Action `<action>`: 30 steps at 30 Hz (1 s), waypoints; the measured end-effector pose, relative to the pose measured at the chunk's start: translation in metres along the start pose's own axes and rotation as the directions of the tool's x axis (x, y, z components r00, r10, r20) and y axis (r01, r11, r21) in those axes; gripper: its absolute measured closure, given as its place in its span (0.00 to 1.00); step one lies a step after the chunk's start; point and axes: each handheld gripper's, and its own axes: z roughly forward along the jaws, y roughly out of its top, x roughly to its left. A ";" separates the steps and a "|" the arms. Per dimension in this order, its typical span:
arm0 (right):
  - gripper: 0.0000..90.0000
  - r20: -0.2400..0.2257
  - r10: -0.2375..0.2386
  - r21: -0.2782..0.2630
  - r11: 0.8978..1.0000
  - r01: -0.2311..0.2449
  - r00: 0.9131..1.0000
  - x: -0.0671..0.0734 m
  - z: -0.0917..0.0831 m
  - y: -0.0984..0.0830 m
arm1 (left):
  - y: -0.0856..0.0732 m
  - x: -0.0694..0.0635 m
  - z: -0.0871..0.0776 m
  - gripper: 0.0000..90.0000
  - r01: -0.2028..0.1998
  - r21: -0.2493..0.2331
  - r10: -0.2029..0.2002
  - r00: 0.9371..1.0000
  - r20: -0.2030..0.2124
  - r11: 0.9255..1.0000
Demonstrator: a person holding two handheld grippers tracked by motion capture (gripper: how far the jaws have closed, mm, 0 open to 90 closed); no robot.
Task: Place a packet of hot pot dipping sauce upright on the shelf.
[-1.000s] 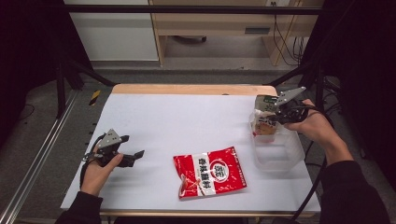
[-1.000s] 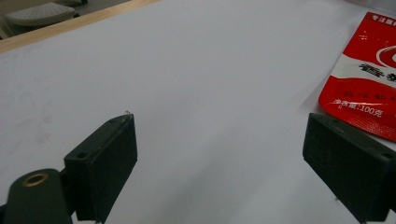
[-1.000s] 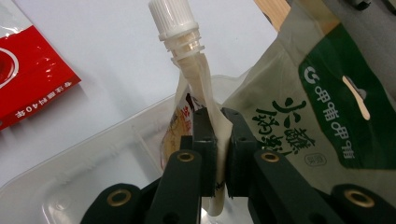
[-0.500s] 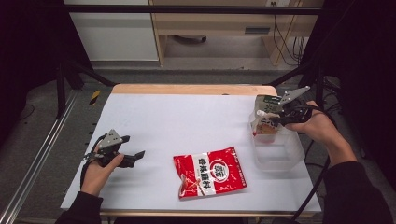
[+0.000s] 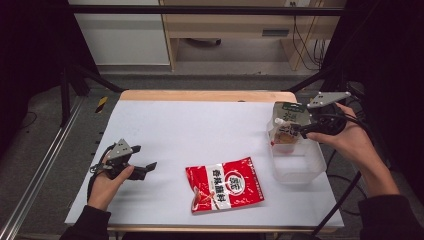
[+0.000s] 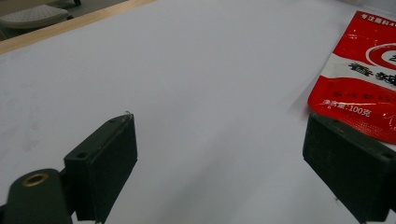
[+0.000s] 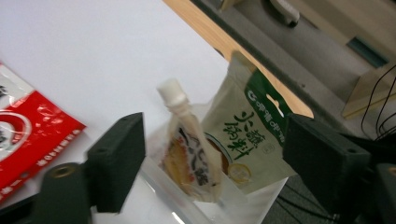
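Because its jaws have just been opening with nothing pressed between them, the right claw [image 5: 299,131] at the right edge of the high view reads as released, its black pads standing wide on either side of the two packs it faces. Just beyond it, the white-capped, cream spouted pouch [image 7: 189,149] stands upright against the near wall of the clear, square plastic tub [image 5: 295,167], and the green-and-cream paper packet with dark lettering [image 7: 247,140] leans behind it, also on end. Standing them this way probably saves room in the tub, and the wide jaws suggest the pouch is being let go so it rests on its own.

Farther out, at the lower centre of the high view, the flat red-and-white foil sachet [image 5: 225,185] lies on the white tabletop [image 5: 200,130], apart from the tub and likely next to be packed.

At the lower left of that view the left claw [image 5: 145,169] rests low on the tabletop in the person's hand, unclenched and empty; in its own view the sachet's corner [image 6: 359,79] shows at the upper right, so it seems parked, aimed loosely at that sachet.
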 end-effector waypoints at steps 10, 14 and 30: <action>0.16 0.015 -0.047 -0.102 0.994 0.048 0.999 0.074 -0.035 0.010 | 0.002 -0.017 0.002 0.09 -0.035 0.022 0.035 0.999 0.009 0.999; 0.16 -0.002 -0.037 -0.109 0.993 0.036 0.999 0.101 -0.028 0.008 | 0.004 -0.026 0.003 0.09 -0.051 0.024 0.050 0.999 0.022 0.998; 0.16 -0.104 -0.001 -0.043 0.999 -0.003 0.995 0.187 0.031 -0.013 | 0.010 -0.051 0.016 0.10 -0.096 0.030 0.094 0.994 0.056 0.995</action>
